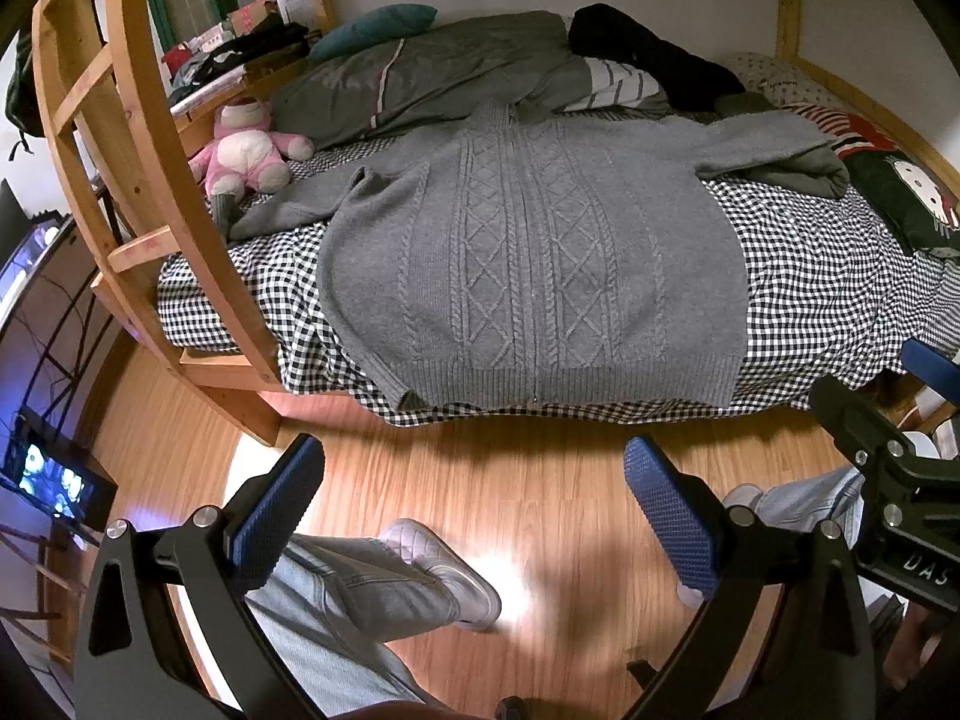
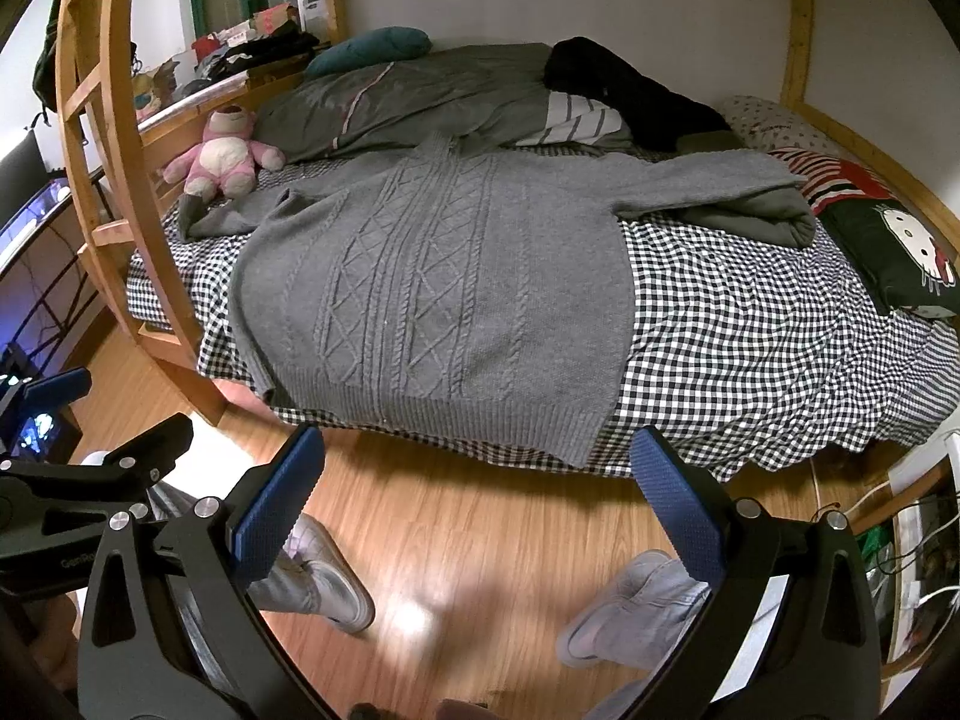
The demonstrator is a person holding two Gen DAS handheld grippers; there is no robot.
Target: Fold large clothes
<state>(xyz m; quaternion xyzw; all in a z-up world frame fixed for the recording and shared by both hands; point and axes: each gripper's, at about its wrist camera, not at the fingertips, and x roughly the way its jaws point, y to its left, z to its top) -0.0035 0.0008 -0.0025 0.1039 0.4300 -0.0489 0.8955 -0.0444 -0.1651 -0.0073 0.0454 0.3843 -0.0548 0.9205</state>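
A grey cable-knit cardigan (image 1: 534,252) is laid flat, front up, across the bed (image 1: 828,300), on a black-and-white checked sheet (image 2: 750,324). Its long axis runs from the near edge of the bed toward the far edge: the ribbed hem (image 1: 564,384) lies along the near edge and the collar is pointed toward the wall. The sleeves are spread sideways, one toward the left edge beside the wooden ladder (image 1: 150,138), the other toward the right edge, where its cuff is draped over a rolled grey-green garment (image 2: 762,219).

A pink plush toy (image 1: 249,150) is seated at the left edge just beside the left cuff. Behind the collar a grey quilt (image 1: 432,72), a striped cloth and a black garment (image 1: 648,54) are piled along the far edge. A dark cushion with a cartoon cat (image 2: 900,252) is propped at the right edge.

The left gripper (image 1: 474,510) and the right gripper (image 2: 477,501) are held over the wooden floor (image 1: 468,480), short of the near edge, apart from the hem. Both pairs of jaws are spread wide; nothing is held or touched by the blue pads (image 1: 279,516). The person's trouser legs and pale shoes (image 2: 336,582) are seen below
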